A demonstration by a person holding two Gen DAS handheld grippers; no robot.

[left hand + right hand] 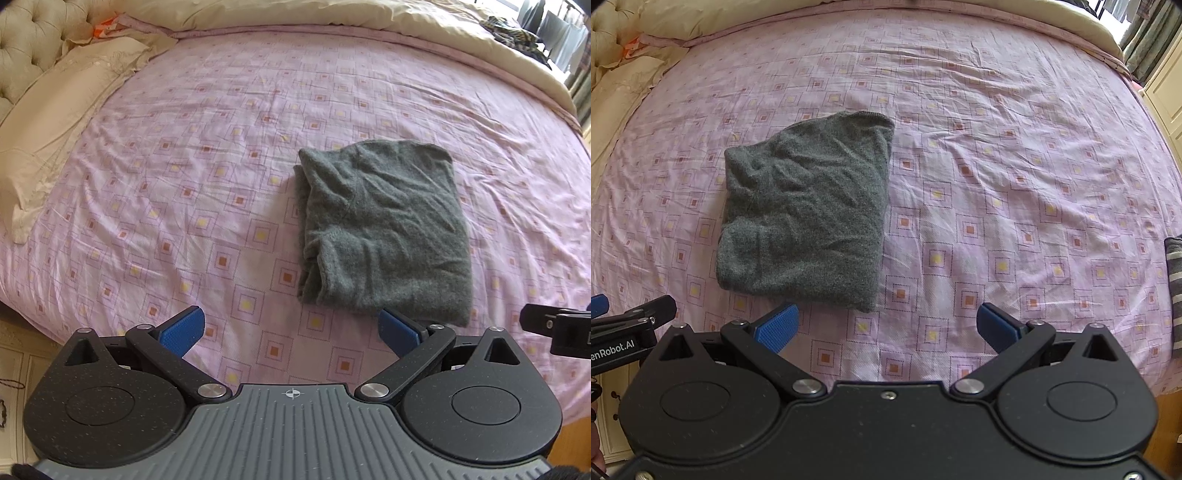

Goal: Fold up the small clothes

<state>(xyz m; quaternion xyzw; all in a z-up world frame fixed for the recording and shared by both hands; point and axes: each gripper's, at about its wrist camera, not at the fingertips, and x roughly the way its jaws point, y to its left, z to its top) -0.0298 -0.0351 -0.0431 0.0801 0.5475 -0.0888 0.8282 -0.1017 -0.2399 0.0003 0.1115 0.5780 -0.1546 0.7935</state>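
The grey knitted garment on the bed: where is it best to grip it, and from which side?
Probably at the near right corner of the grey knitted garment, coming low from the near edge with the open right gripper. That corner lies flat and closest; the left side shows stacked folded layers, which would likely separate if pinched.

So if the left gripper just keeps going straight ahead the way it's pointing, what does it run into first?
Probably bare pink bedsheet: the open left gripper aims just left of the folded grey sweater, though depth is hard to judge.
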